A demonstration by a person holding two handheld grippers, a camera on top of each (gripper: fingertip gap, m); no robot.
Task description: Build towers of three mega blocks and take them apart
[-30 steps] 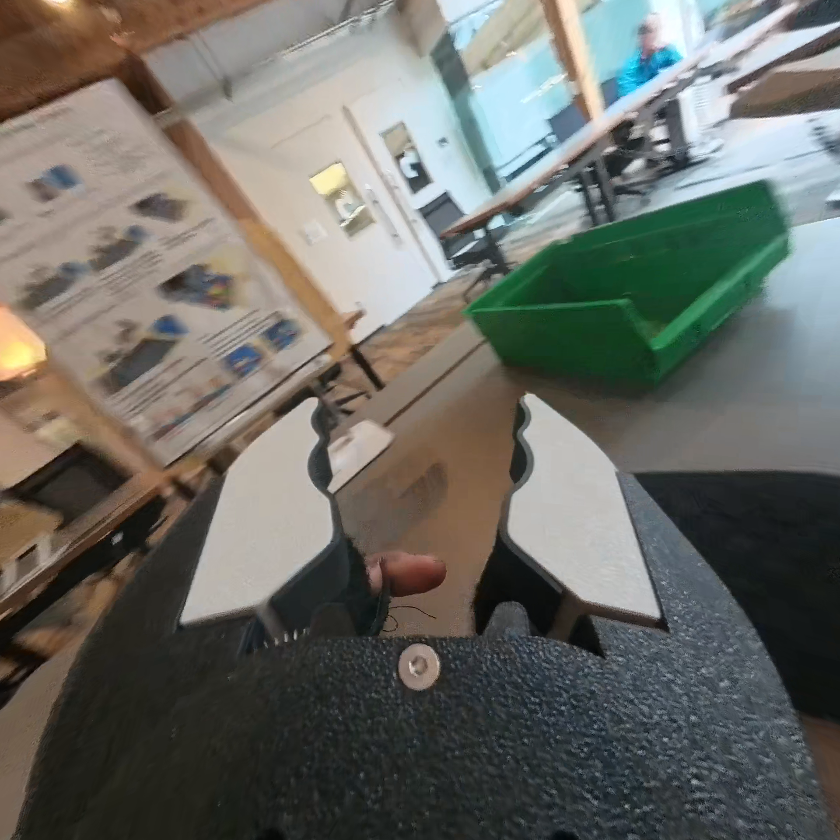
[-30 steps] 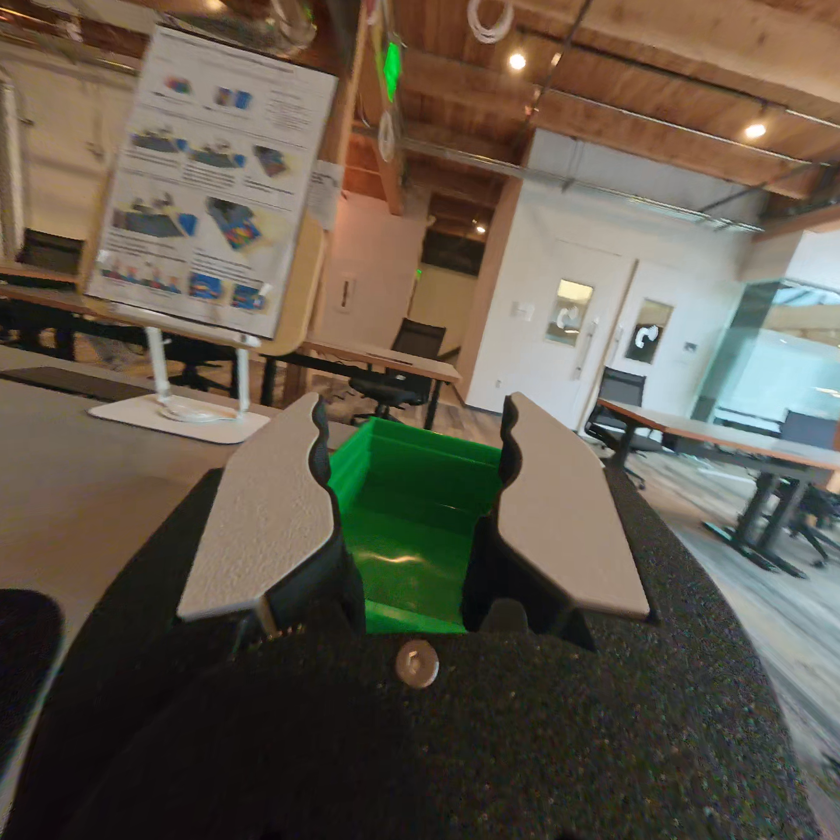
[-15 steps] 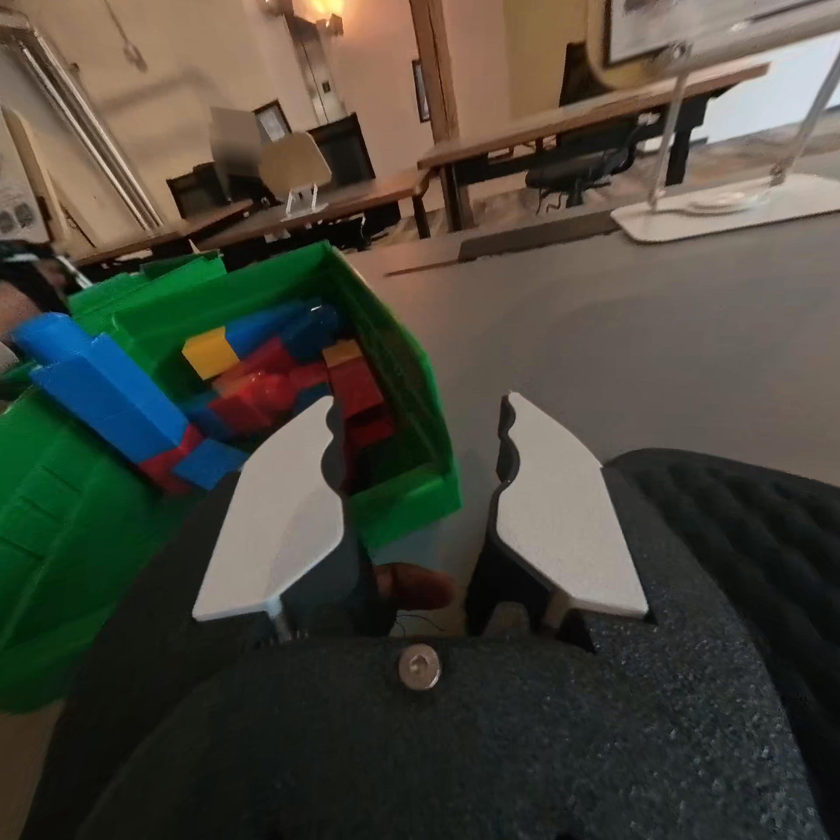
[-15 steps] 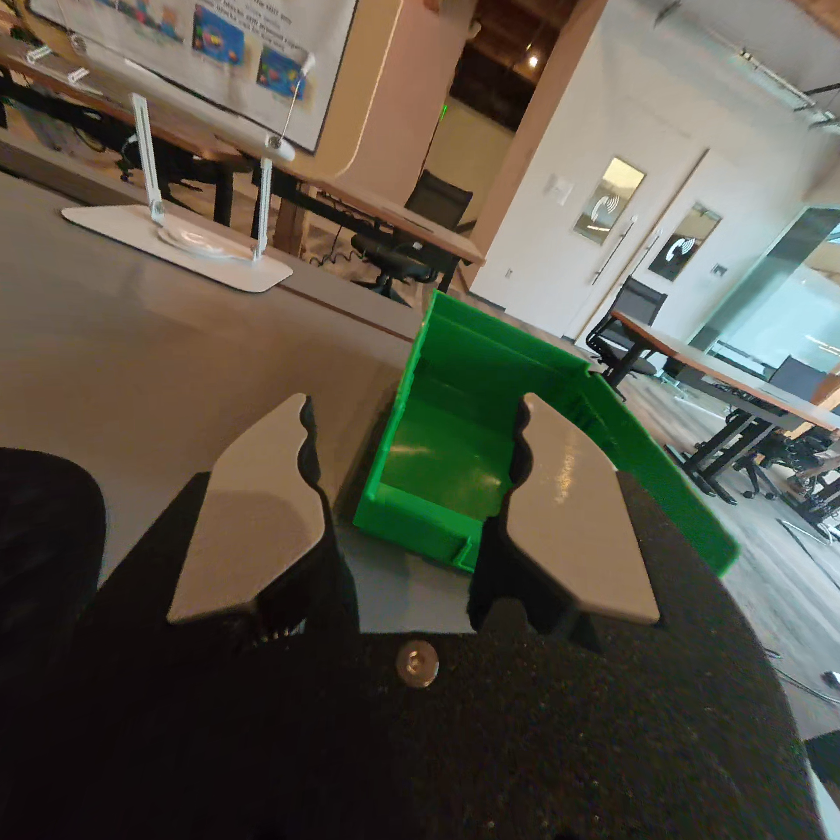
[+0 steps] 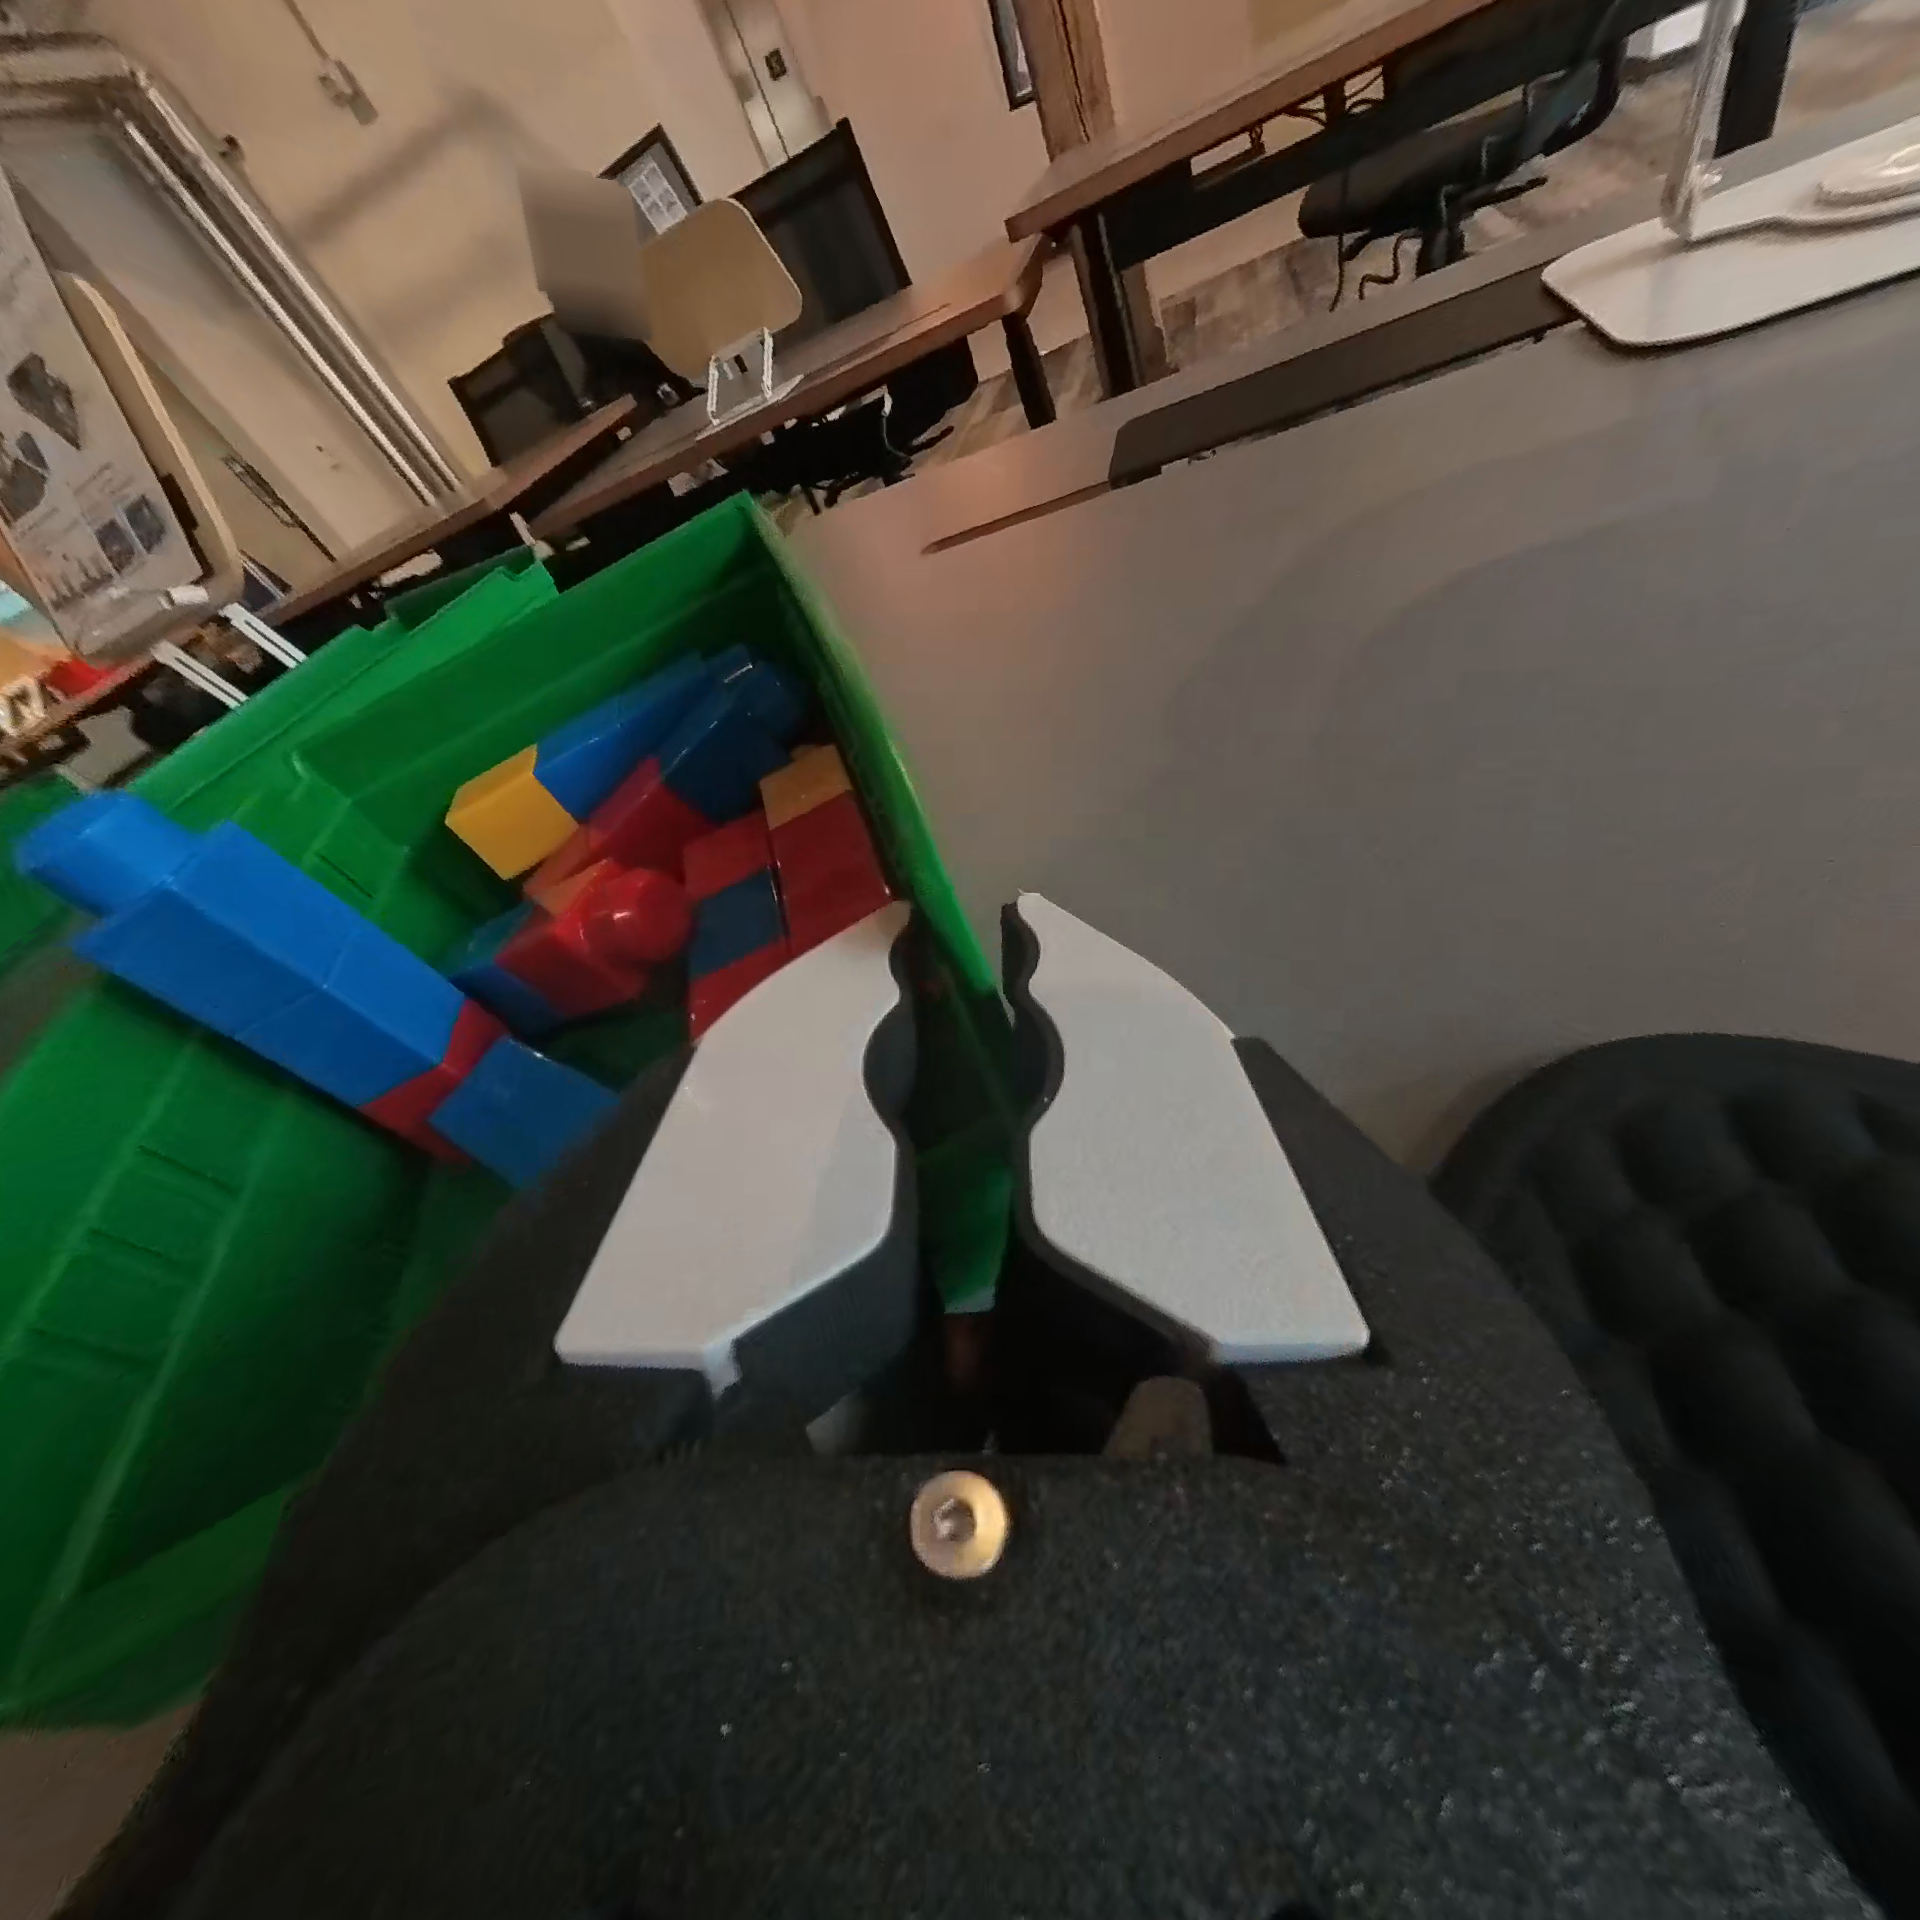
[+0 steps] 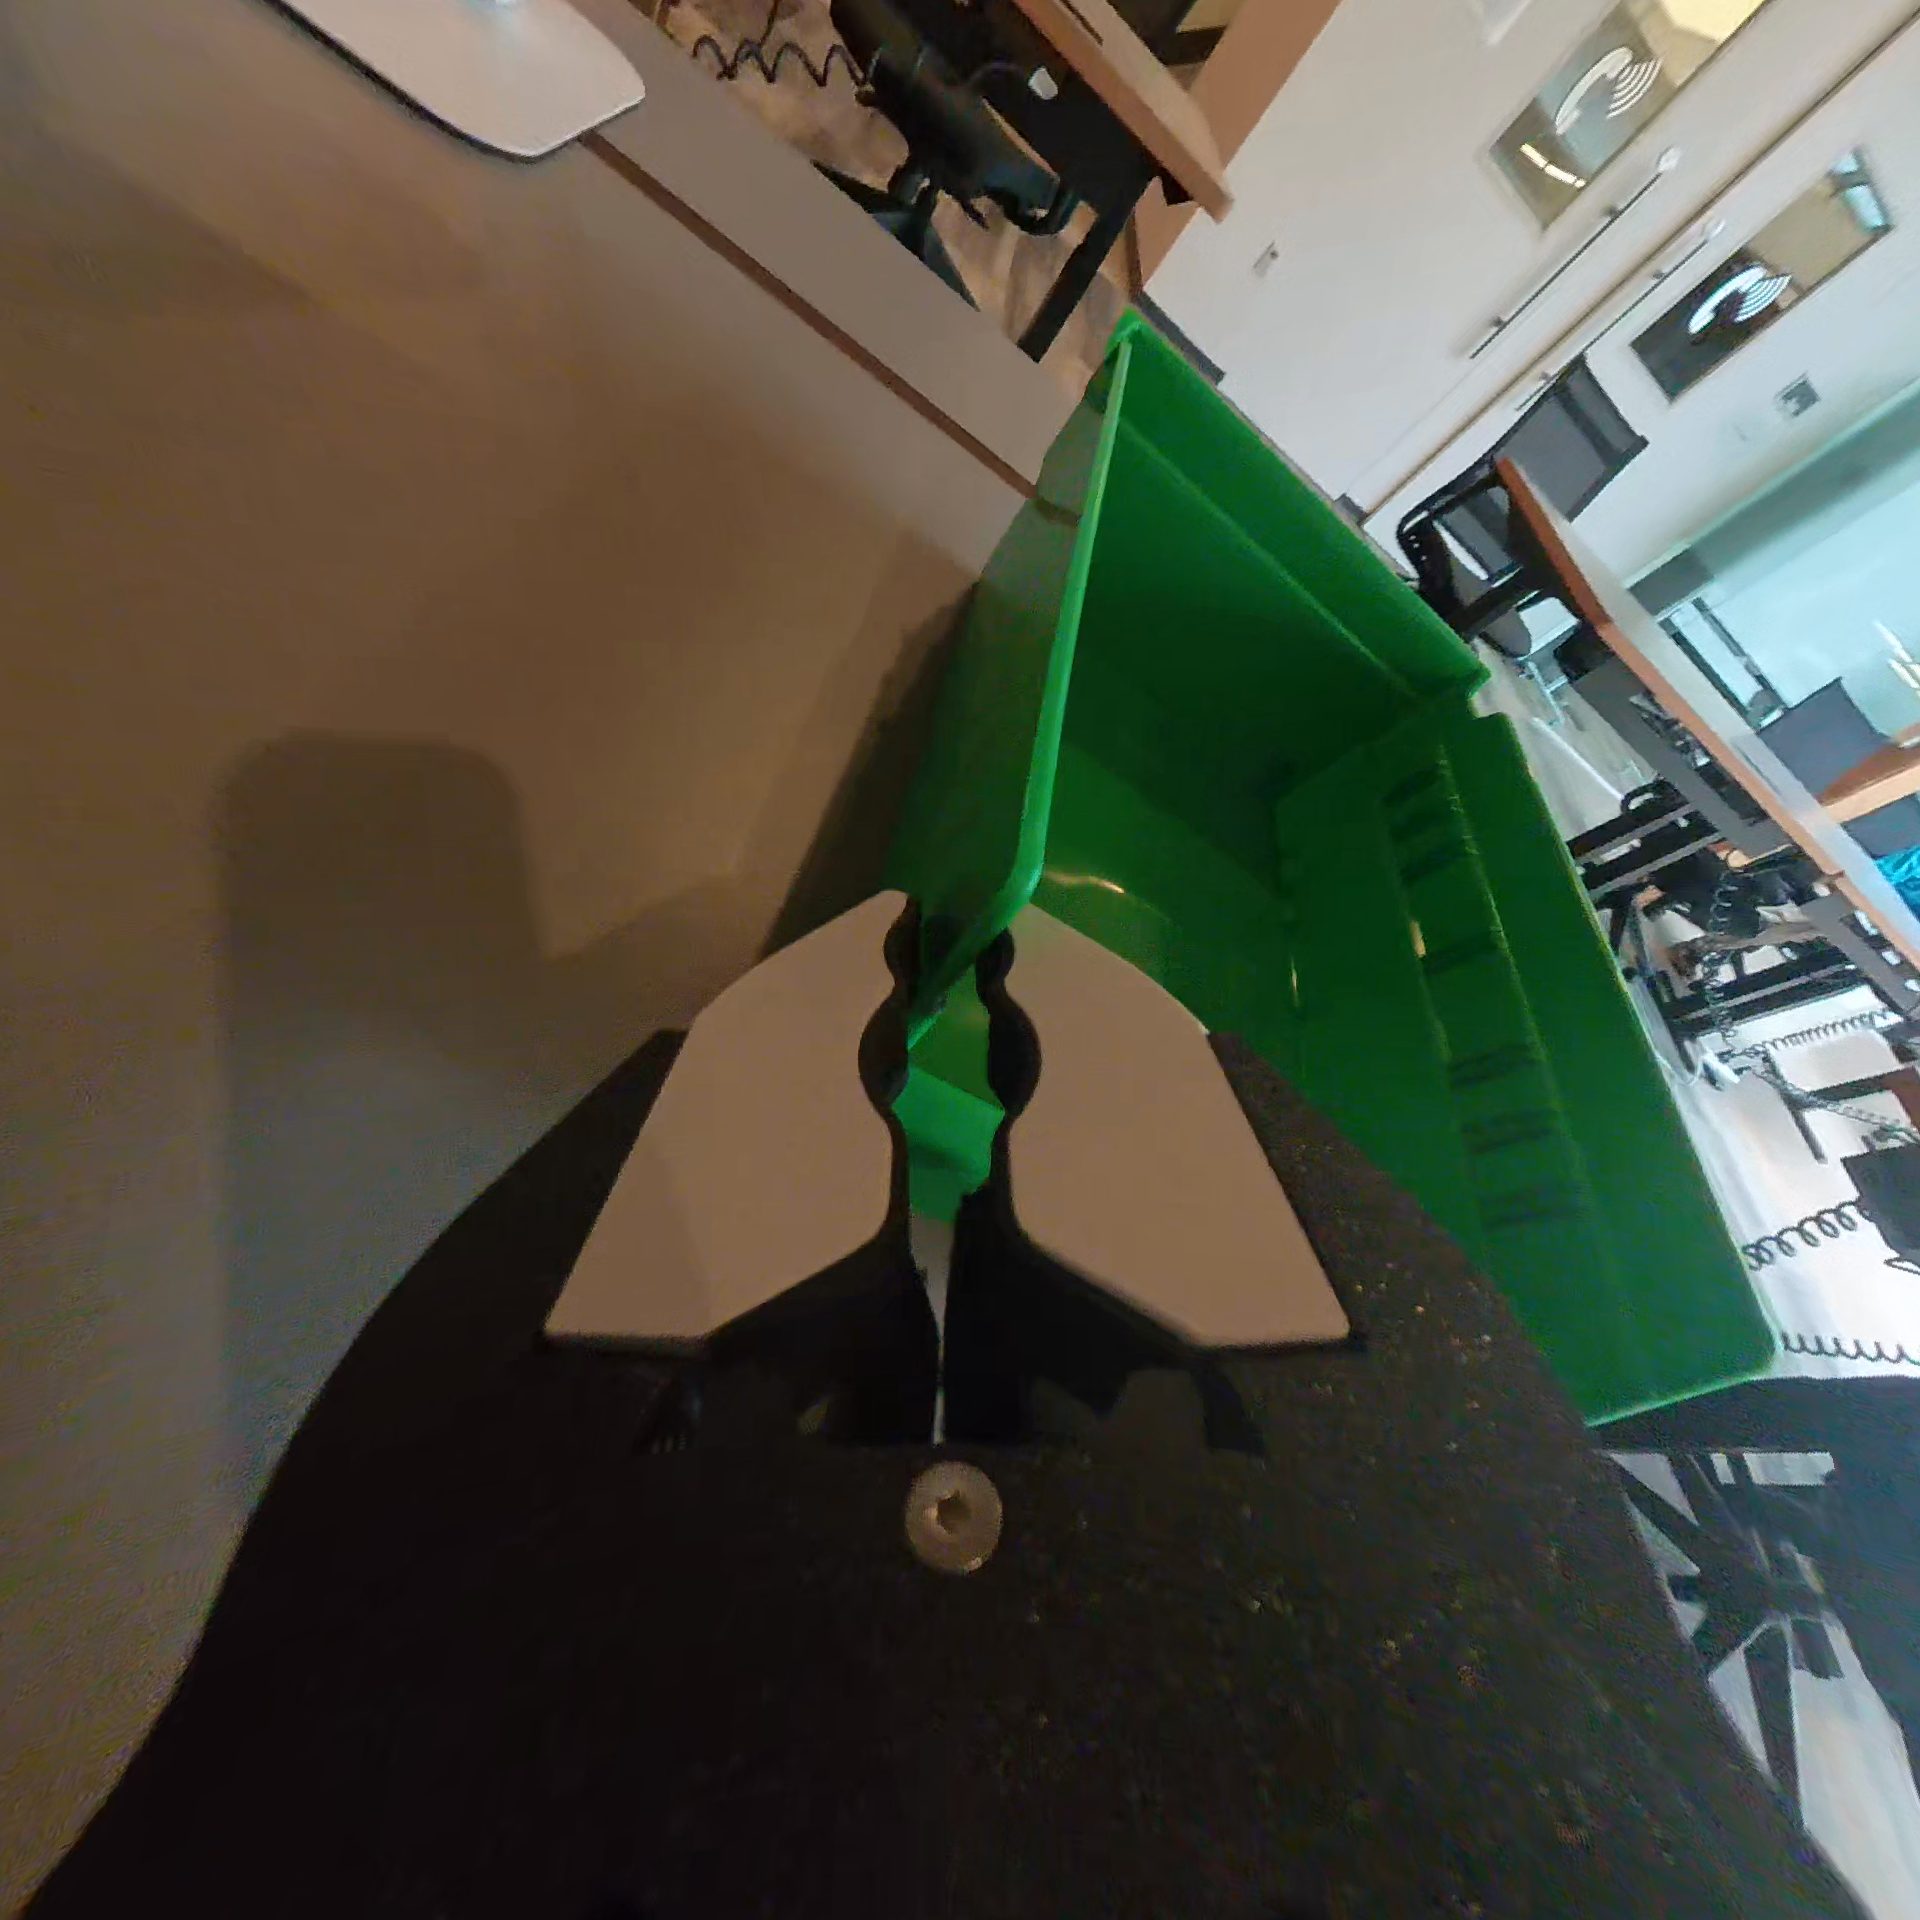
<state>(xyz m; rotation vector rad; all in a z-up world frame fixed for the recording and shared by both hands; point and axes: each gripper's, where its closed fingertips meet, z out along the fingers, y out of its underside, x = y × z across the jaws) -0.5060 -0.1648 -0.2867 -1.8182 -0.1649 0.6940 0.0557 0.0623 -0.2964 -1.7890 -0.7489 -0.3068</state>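
Note:
In the left wrist view a green bin (image 5: 831, 665) holds several red, blue and yellow mega blocks (image 5: 727, 831). A blue and red block tower (image 5: 270, 977) lies tilted over its near left wall. My left gripper (image 5: 956, 925) is shut on the bin's right wall. In the right wrist view an empty green bin (image 6: 1247, 665) stands on the grey table (image 6: 416, 520). My right gripper (image 6: 951, 940) is shut on the near corner of its left wall.
A white sign stand base sits at the table's far side in the left wrist view (image 5: 1745, 270) and the right wrist view (image 6: 468, 73). A black padded mat (image 5: 1714, 1299) lies near the left gripper. Desks and chairs stand beyond the table. About 60 cm separates my left fingertips from my right.
Both grippers were open half a second ago. Each has moved forward onto a bin wall and closed on it.

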